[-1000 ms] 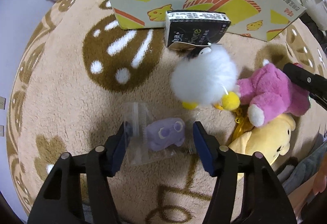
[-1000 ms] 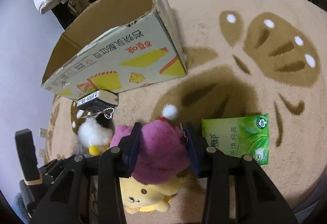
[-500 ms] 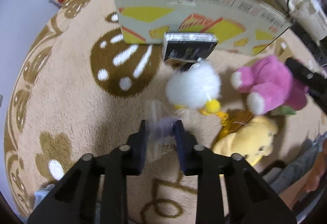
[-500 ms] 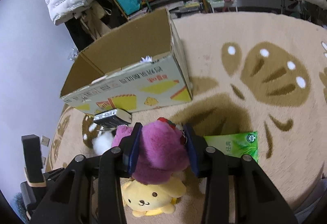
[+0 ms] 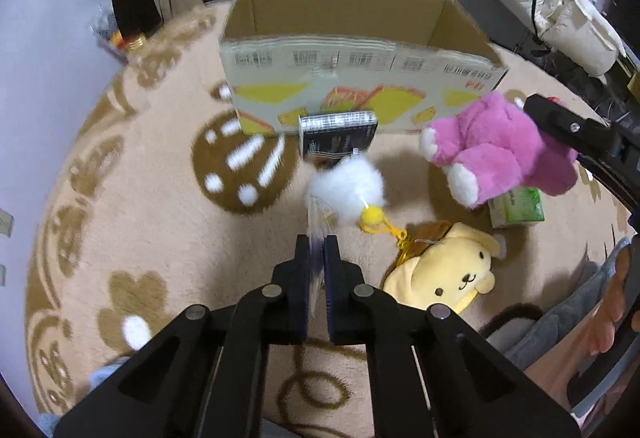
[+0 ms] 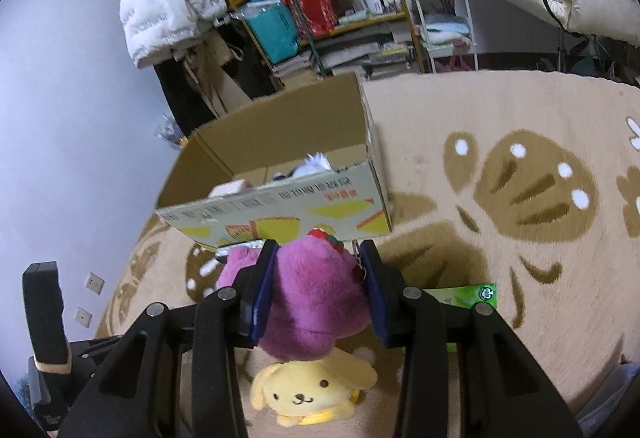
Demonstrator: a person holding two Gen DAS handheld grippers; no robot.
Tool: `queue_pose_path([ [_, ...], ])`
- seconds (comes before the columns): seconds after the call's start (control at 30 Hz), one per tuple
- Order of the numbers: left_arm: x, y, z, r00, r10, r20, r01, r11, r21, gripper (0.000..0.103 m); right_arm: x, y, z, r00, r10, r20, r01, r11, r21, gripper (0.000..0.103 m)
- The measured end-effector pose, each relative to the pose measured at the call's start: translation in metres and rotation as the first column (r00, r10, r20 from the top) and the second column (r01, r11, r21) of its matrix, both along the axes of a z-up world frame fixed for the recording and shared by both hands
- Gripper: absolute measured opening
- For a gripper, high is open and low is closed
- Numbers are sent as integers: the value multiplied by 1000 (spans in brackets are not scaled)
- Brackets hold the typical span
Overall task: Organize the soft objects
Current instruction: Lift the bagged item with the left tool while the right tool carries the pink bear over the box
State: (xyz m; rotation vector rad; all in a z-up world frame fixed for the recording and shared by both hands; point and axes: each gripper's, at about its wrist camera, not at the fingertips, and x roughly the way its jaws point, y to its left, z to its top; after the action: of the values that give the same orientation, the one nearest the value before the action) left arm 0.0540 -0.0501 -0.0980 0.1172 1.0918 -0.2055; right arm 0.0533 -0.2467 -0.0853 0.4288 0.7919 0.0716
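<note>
My left gripper (image 5: 317,242) is shut on a clear plastic bag (image 5: 317,216) that held a small purple toy; the toy is hidden between the pads. My right gripper (image 6: 318,258) is shut on a pink plush bear (image 6: 310,298), lifted above the rug; the bear also shows in the left wrist view (image 5: 496,148). An open cardboard box (image 5: 360,58) stands ahead, and in the right wrist view (image 6: 280,174) some soft items lie inside it. A white fluffy toy (image 5: 346,188) and a yellow dog plush (image 5: 444,270) lie on the rug.
A dark packet (image 5: 338,134) leans against the box front. A green tissue pack (image 5: 518,204) lies right of the toys. The round beige rug (image 5: 140,198) covers the floor. Shelves (image 6: 320,10) and a white jacket (image 6: 168,10) stand behind the box.
My left gripper closed on the bagged purple toy and lifted it. My right gripper raised the pink bear off the rug. Both views now look higher, towards the box.
</note>
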Motion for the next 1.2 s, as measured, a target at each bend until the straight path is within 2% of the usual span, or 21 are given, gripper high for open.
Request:
queue_pose_path([
  [0.1,-4,2,15,997,7,70,-8,1000,5,6,-7,0,13,999,0,50,0,1000,-9,43],
  [0.23,-11,6,42,977,24,213,-27,1000,8,6,-14,0,33,991,-3,136,9,999,-42,43],
  [0.3,-15,9,54,958,32,285,-32,999,-7,6,-14,0,45,984,1,179,10,998,-57,43],
  [0.43,-19,12,76,902,48,430,-47,999,-12,6,-10,-3,59,973,-1,232,15,998,-59,43],
  [0.53,-13,12,87,880,55,472,-40,998,-40,6,-3,-4,66,967,-2,255,19,998,-62,43],
  [0.8,14,12,119,815,37,578,-20,999,-36,6,28,-7,90,954,16,301,13,995,-94,43],
  [1.07,56,9,130,801,35,598,-29,999,-19,6,68,0,102,943,86,323,-30,984,-175,43],
  [1.2,69,10,120,811,63,582,-35,998,-59,6,81,9,101,935,116,336,-47,977,-206,43],
])
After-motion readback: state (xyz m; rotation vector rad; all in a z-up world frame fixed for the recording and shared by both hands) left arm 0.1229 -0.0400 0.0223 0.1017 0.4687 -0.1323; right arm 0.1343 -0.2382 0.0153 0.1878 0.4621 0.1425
